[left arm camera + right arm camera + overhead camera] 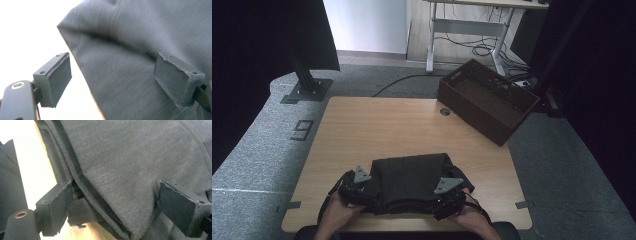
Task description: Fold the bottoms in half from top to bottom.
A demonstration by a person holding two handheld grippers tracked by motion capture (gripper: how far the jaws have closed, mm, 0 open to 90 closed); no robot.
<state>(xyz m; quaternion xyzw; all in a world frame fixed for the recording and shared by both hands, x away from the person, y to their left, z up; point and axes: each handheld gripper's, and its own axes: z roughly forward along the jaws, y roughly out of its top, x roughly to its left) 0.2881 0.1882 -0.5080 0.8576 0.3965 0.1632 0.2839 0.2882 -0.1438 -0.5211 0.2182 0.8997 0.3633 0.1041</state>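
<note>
So I've got this folded dark garment point(412, 182) sitting near my edge of the counter point(377, 125), a bit right of centre, and my two tongs are parked at its two near corners. Starting on the left: my left tongs point(362, 192) are spread wide, and in the left gripper view one pad sits out over bare counter while the other hovers over the cloth point(140, 75), so the folded edge runs between them but nothing's pinched. It looks like a soft knit, floppy and light, the kind of thing that sags and unfolds the second you lift one layer only. I reckon the smart place to grab is right at the folded edge on each side, taking every layer at once, so the stack stays together. Over on the right, my right tongs point(447, 200) are also standing open; the right gripper view has the stitched hem and a few stacked layers point(120, 175) lying between the pads, one pad close by the edge, but no squeeze on it as far as I can see. Not slippery, I'd guess, since the surface looks a bit fuzzy. Stuff I can't make out: how many layers there really are, what kind of garment it is, and whether the underside is bunched. Far right there's a dark brown basket point(487, 100) hanging off the counter's far corner.
</note>
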